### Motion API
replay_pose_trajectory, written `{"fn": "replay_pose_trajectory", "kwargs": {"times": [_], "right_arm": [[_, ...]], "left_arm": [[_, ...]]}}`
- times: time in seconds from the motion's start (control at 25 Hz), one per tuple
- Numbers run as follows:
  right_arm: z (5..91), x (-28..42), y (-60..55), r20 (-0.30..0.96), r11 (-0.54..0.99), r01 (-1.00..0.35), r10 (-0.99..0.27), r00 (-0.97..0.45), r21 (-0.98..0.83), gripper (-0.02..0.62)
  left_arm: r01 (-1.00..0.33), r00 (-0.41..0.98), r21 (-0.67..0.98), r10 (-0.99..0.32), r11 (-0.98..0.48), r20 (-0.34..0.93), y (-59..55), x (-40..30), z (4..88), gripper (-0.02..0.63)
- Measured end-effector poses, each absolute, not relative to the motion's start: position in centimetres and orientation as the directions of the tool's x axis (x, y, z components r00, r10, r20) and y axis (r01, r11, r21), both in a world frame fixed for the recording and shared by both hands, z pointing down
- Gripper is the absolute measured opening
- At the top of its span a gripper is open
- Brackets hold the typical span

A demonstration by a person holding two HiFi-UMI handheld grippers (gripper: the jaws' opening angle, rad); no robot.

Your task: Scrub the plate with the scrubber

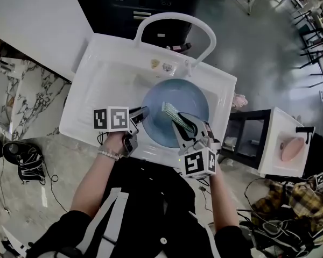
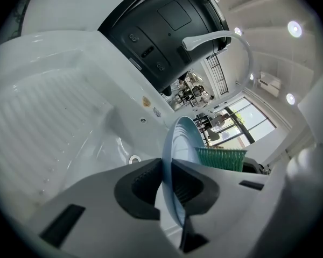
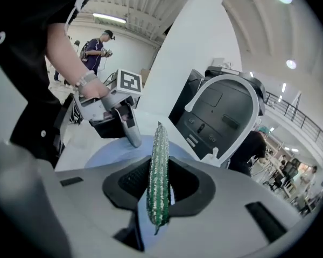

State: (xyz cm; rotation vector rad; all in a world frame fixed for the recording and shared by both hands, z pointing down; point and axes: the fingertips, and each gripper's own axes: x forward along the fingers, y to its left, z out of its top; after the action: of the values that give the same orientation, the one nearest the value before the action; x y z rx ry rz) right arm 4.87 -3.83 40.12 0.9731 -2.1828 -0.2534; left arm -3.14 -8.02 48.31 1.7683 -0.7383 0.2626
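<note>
Here we are at the sink [image 1: 91,74], and both tools are loaded. The left gripper [image 2: 168,190] has its jaws pinched on the near rim of the plate [image 1: 167,98], one pad on each face of the rim with no gap showing. That's the steadying hand. The blue plate sits in the basin, just below the arched faucet [image 1: 175,18]. I can't tell if its far edge rests on the basin floor or hangs free.

Over to the right gripper [image 3: 159,186]: its jaws are clamped on the green scrubber [image 3: 160,144], which stands edge-on between the pads and pokes out past them. In the head view the scrubber lies over the middle of the plate, angled toward the left rim. It's very close to the surface, but no view settles whether it's actually touching.

So by my reading the pick-up work is finished and we're in the scrubbing step itself, either mid-stroke or lifted between strokes. How much of the plate has been covered, nobody can say from here.

What next? I'd say the right hand needs to lay the scrubber's broad face flat on the plate and sweep it across, working out toward the rims. The left hand has to hold firm against that push. The risk is the plate pivoting or slipping out of that narrow rim pinch if the scrubber bears down hard on the far side.
</note>
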Motion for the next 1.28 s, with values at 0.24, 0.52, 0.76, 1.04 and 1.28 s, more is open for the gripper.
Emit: {"fn": "replay_pose_trajectory", "kwargs": {"times": [0.24,0.52,0.76,1.04,1.28], "right_arm": [[39.7,6.4,-7.0,0.525,0.654,-0.413,-0.756,-0.391,0.634,0.095],[40.3,7.1,-8.6,0.539,0.63,-0.21,-0.76,-0.364,0.747,0.095],[40.9,7.8,-8.9,0.54,0.628,-0.183,-0.757,-0.367,0.756,0.095],[41.5,8.8,-8.3,0.547,0.634,-0.242,-0.764,-0.341,0.735,0.095],[42.5,9.3,-6.7,0.573,0.649,-0.295,-0.759,-0.308,0.701,0.095]], "left_arm": [[-0.589,0.789,0.79,-0.334,-0.17,0.516,-7.5,-2.9,48.0,0.038],[-0.576,0.803,0.793,-0.319,-0.199,0.504,-7.0,-2.8,47.4,0.038],[-0.548,0.817,0.813,-0.334,-0.194,0.471,-7.1,-2.9,46.8,0.038],[-0.536,0.817,0.825,-0.355,-0.18,0.454,-7.4,-2.9,46.5,0.041],[-0.538,0.807,0.83,-0.375,-0.148,0.457,-7.7,-3.2,47.0,0.043]]}}
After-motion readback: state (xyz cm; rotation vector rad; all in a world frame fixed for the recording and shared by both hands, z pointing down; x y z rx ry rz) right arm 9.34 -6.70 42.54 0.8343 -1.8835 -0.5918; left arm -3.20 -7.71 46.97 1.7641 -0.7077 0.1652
